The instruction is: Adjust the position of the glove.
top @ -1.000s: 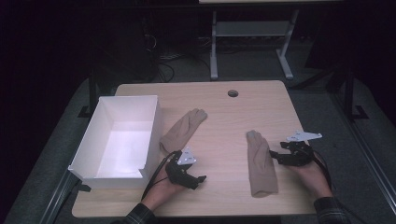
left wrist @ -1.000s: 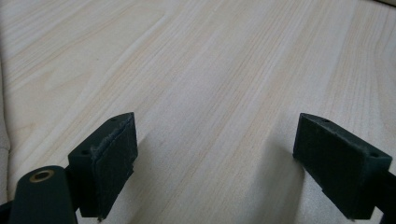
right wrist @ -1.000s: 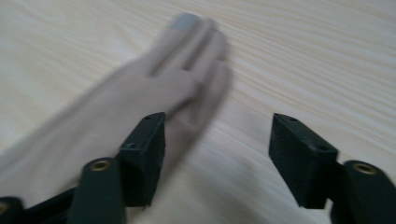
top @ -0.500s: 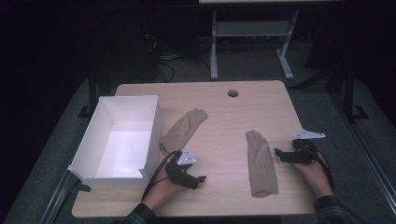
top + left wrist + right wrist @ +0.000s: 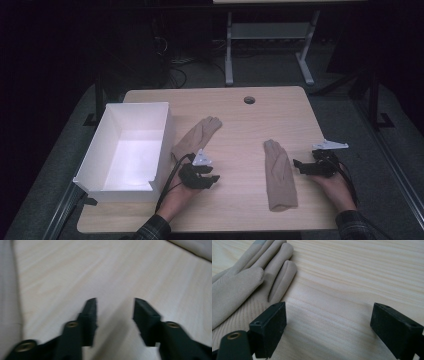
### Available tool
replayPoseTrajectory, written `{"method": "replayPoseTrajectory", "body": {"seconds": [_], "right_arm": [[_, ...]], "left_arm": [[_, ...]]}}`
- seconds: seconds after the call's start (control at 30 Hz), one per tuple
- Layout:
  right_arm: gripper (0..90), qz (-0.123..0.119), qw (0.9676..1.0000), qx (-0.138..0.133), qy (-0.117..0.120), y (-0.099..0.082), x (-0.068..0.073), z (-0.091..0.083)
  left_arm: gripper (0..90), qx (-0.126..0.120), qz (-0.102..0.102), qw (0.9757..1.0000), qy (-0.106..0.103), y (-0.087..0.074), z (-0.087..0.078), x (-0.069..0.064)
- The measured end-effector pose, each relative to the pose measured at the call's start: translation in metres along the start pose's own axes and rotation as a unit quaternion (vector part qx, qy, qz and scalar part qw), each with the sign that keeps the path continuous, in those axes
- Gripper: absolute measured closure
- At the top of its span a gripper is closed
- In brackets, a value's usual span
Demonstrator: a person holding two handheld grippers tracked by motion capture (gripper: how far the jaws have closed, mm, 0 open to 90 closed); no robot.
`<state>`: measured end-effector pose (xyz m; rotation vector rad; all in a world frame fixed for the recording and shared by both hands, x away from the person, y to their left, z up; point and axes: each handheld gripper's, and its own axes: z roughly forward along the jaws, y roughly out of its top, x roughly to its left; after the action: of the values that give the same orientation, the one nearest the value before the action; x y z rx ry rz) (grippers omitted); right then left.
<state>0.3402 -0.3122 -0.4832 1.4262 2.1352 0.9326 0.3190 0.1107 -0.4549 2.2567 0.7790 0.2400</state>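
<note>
Your two tan gloves lay flat on the wooden table point(image 5: 240, 200). The right-hand glove point(image 5: 279, 174) sat toward four o'clock of the tabletop, fingers pointing to twelve; the left-hand glove point(image 5: 197, 136) lay near the middle, slanting toward one o'clock, its cuff end partly hidden behind your left gripper point(image 5: 212, 179) and its grey plate.

In the right gripper view that nearer glove point(image 5: 242, 282) was cut off at the left edge, so you saw just its fingers and part of the palm. A grey patch at one fingertip was hard to make out.

Your right gripper point(image 5: 298, 164) stood just beside the glove at three o'clock of it. Its jaws had just been opening and stood wide apart, bare wood between them, one jaw close to the glove's edge.

Your left gripper's jaws had just been closing, partway drawn together with a gap left and nothing in it. The left gripper view was blurred; it showed bare table only.

From above, the white box point(image 5: 165, 135) stood at nine o'clock, just beside the left-hand glove.
</note>
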Motion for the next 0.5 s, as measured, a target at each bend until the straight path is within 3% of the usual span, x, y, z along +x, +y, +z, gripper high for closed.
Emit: {"method": "replayPoseTrajectory", "body": {"seconds": [0.17,0.3,0.5], "right_arm": [[13.0,0.000,1.0000,0.000,0.000,0.000,0.000,0.000],[13.1,0.000,1.0000,0.000,0.001,0.000,0.000,0.000],[13.0,-0.001,1.0000,0.001,0.002,0.000,0.000,0.000]], "left_arm": [[89.2,0.001,-0.021,0.9997,0.014,0.015,0.004,0.013],[89.4,0.004,-0.020,0.9989,0.042,0.025,0.008,0.022],[89.4,0.002,-0.029,0.9957,0.088,0.042,0.015,0.039]]}}
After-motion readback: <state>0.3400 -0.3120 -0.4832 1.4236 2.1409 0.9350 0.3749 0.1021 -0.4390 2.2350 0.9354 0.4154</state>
